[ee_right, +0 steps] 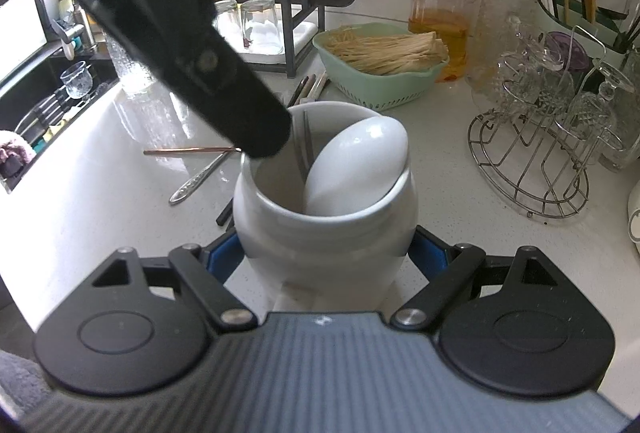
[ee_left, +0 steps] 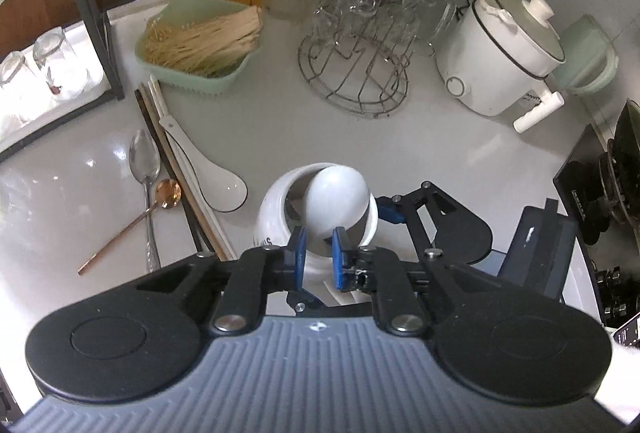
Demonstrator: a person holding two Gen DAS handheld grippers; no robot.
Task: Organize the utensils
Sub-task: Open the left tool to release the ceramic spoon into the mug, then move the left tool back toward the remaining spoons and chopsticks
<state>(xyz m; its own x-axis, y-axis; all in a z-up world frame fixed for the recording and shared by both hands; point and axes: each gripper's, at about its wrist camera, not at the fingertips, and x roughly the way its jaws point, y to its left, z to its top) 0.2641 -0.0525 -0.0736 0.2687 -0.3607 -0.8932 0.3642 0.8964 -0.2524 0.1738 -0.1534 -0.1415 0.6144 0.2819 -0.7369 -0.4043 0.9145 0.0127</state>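
One white ladle-like spoon [ee_left: 334,199] is already standing in the white ceramic jar [ee_left: 280,217], bowl end up against the rim, so in your left wrist view the job is begun but far from over. Your left gripper [ee_left: 319,258] hangs right over the jar's mouth with its blue pads drawn close together; nothing shows between them, so it looks as though you have nothing in that grip. On the counter to the left still lie a steel spoon [ee_left: 144,161], a copper-coloured spoon [ee_left: 160,195], a white ceramic spoon [ee_left: 212,179] and several chopsticks [ee_left: 168,153], all loose and touching or crossing one another. Those are what remain.

From your right wrist view, your right gripper [ee_right: 326,259] has its jaws spread wide around the jar's lower body, the pads pressing on both sides, steadying it. Inside the jar [ee_right: 324,229] you can see the white spoon [ee_right: 354,165] leaning against the far right rim, and a thin dark stick or two [ee_right: 306,149] beside it, probably chopsticks. The left gripper's black finger [ee_right: 256,129] reaches to the jar's rim. Behind the jar, the copper handle [ee_right: 188,151] and the patterned steel handle [ee_right: 196,177] are on the counter still, waiting.
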